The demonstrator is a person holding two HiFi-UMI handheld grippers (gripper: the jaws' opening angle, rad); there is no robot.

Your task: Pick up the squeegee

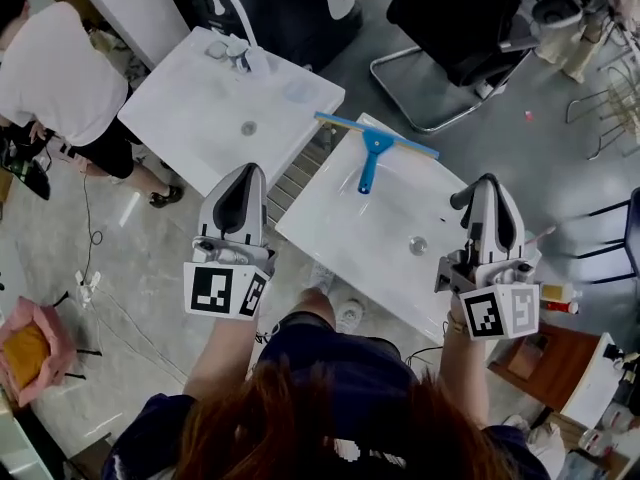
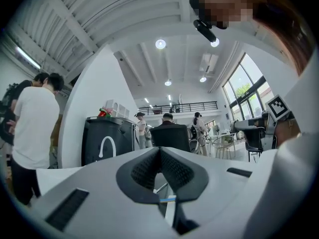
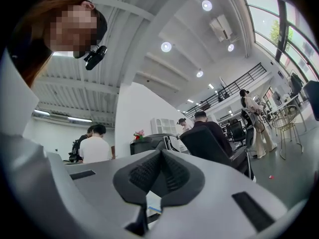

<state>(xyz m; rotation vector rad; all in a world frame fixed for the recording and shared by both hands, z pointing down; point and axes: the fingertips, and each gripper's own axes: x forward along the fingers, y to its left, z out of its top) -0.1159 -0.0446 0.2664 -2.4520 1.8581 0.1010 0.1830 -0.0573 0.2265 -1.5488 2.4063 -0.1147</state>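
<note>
The blue squeegee (image 1: 374, 151) lies across the far edge of the right white basin (image 1: 350, 218), blade to the back and handle pointing toward me. My left gripper (image 1: 245, 172) hovers beside that basin's left corner, short and left of the squeegee, its dark pads shut with nothing between them. My right gripper (image 1: 487, 182) hangs over the basin's right edge, right of the squeegee, also shut and empty. In the left gripper view a blue sliver of the squeegee (image 2: 167, 199) shows below the shut pads (image 2: 149, 171).
A second white basin (image 1: 200, 118) with a curved faucet (image 1: 230, 13) stands at the back left. A person in a white shirt (image 1: 50, 68) crouches at far left. A black chair (image 1: 465, 28) is behind the right basin, a wooden stand (image 1: 540, 358) at lower right.
</note>
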